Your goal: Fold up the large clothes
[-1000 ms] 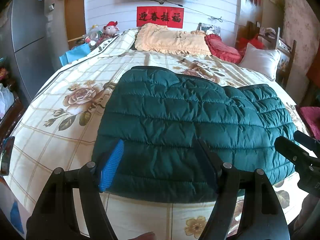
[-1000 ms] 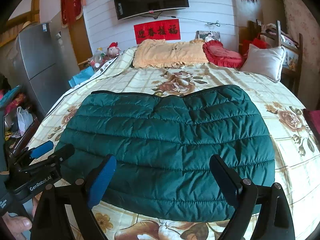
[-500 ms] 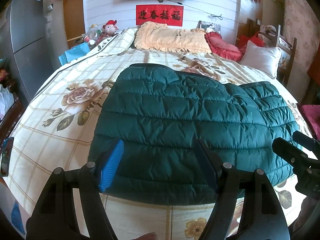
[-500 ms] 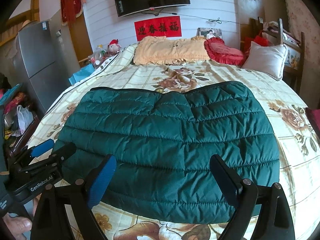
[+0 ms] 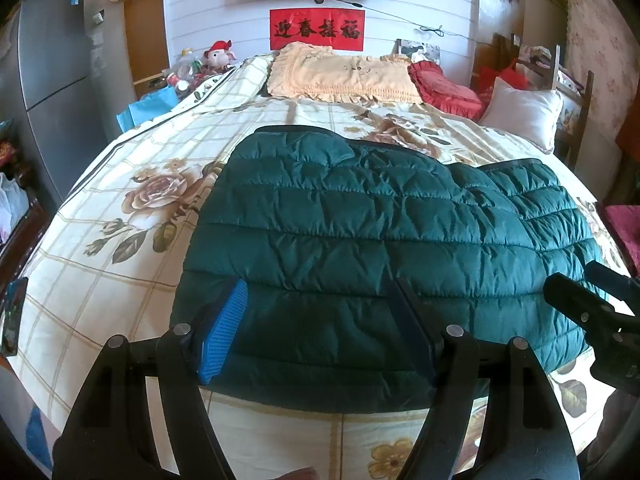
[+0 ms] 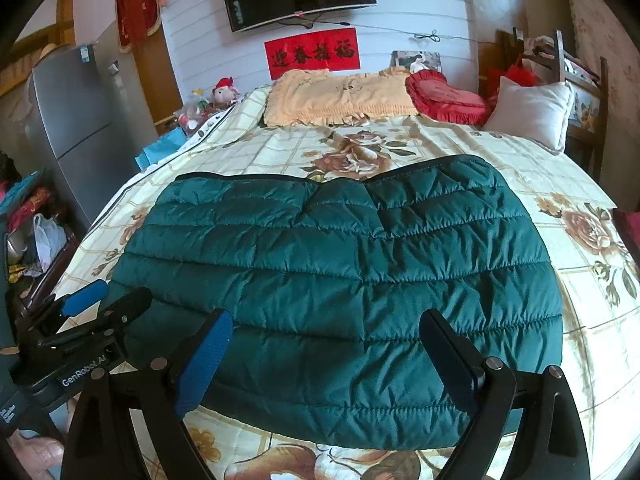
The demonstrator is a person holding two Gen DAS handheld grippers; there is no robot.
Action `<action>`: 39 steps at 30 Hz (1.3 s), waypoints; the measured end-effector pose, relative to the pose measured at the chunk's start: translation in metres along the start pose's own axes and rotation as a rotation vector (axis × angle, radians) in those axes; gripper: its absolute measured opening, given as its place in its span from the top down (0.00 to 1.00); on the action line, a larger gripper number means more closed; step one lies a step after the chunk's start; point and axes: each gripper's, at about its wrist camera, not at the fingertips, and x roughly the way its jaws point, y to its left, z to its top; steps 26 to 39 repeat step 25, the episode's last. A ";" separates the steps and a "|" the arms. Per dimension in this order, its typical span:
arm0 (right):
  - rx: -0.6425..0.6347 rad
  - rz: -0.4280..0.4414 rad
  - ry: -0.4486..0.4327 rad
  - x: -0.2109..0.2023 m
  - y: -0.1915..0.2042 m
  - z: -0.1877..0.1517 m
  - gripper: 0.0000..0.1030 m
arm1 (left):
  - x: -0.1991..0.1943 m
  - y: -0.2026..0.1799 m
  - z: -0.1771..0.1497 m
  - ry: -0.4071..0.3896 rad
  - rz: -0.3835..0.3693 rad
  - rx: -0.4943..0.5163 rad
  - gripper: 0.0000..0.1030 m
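Observation:
A dark green quilted puffer jacket (image 5: 360, 248) lies folded flat on the floral bed cover (image 5: 120, 208); it also shows in the right wrist view (image 6: 340, 272). My left gripper (image 5: 320, 328) is open and empty, just above the jacket's near left edge. My right gripper (image 6: 328, 356) is open and empty over the jacket's near edge. The right gripper shows at the right edge of the left wrist view (image 5: 592, 304), and the left gripper at the left of the right wrist view (image 6: 96, 308).
A yellow pillow (image 5: 340, 76), a red cushion (image 5: 444, 88) and a white pillow (image 5: 520, 112) lie at the head of the bed. A grey fridge (image 5: 52, 92) stands to the left. A wooden chair (image 6: 568, 72) stands at the right.
Both grippers have drawn back and risen slightly from the jacket, which sits a little farther away in both views. Both stay open.

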 end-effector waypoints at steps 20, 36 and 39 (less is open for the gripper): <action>0.019 0.005 0.004 -0.003 -0.004 -0.001 0.09 | -0.008 -0.011 0.001 -0.042 -0.003 0.037 0.29; 0.018 0.005 0.006 -0.003 -0.004 -0.002 0.09 | -0.010 -0.010 0.001 -0.069 -0.004 0.053 0.29; 0.018 0.005 0.006 -0.003 -0.004 -0.002 0.09 | -0.010 -0.010 0.001 -0.069 -0.004 0.053 0.29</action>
